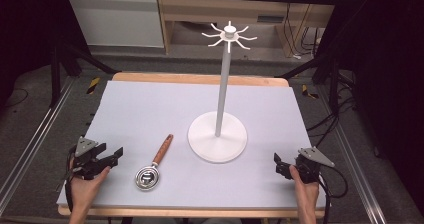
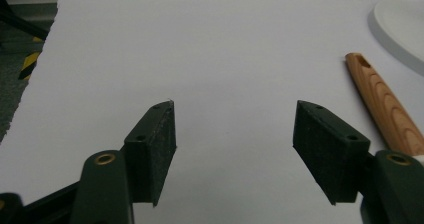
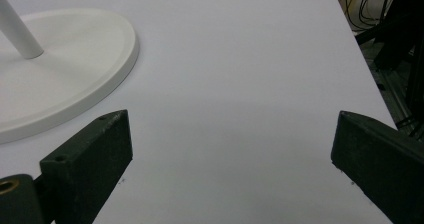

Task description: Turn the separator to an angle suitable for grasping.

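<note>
While no lettering can be read on anything, the wooden handle's grain is sharp in the left gripper view. Left gripper (image 1: 113, 160) rests at the mat's near left edge, jaws spread wide, nothing between them; the strainer (image 1: 151, 166) lies just beside it, metal bowl toward the person, handle (image 2: 385, 106) angled toward the white stand (image 1: 218, 134). Right gripper (image 1: 280, 166) sits at the near right edge, jaws likewise wide and empty. High view adds the stand's hooked crown (image 1: 229, 35); right gripper view catches its base (image 3: 75, 74) only.
</note>
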`<state>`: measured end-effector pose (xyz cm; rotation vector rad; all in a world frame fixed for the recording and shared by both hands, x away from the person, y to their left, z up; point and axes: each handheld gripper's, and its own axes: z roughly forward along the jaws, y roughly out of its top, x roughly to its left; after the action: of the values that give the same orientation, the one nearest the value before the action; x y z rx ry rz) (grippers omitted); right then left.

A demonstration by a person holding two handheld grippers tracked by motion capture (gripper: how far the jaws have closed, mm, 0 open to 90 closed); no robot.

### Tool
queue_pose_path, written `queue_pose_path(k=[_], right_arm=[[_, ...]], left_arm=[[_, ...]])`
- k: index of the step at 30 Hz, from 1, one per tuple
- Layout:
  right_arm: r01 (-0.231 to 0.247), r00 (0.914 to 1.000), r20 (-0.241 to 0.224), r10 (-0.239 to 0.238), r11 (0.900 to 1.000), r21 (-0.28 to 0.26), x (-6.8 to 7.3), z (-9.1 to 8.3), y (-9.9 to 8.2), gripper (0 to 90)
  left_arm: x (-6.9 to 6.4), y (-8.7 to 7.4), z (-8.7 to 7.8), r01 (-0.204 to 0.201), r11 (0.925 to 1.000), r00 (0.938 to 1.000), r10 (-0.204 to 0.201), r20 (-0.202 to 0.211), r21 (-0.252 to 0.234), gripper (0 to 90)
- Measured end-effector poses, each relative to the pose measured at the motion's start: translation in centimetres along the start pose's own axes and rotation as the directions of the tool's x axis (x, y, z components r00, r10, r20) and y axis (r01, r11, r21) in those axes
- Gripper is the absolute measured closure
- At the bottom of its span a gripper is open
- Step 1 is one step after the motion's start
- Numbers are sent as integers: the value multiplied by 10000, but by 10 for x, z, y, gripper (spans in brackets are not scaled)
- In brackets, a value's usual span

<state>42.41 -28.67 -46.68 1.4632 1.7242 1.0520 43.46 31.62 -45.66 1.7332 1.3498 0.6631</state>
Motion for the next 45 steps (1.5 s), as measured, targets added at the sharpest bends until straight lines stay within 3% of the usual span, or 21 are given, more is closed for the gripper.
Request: queue_pose_path(k=[8, 15, 20, 30, 45], right_arm=[[158, 9997, -200, -155, 9998, 146, 5, 3, 1, 36], [232, 9994, -257, -224, 9993, 286, 5, 1, 0, 36], [233, 9993, -290, -224, 9992, 314, 6, 1, 0, 36], [261, 9993, -280, -256, 9995, 187, 5, 2, 2, 36], [234, 9992, -340, -225, 9993, 288, 6, 2, 1, 36]], left_arm=[[-7, 9, -12, 30, 9995, 9988, -14, 498, -326, 387], [-26, 19, -17, -480, 9978, 9950, 517, 856, -453, 390], [-36, 25, -18, -566, 9977, 9913, 605, 1170, -363, 391], [-44, 35, -17, -821, 9964, 9878, 841, 1314, -206, 419], [-64, 57, -5, -1341, 9910, 9769, 1324, 1678, -12, 430]])
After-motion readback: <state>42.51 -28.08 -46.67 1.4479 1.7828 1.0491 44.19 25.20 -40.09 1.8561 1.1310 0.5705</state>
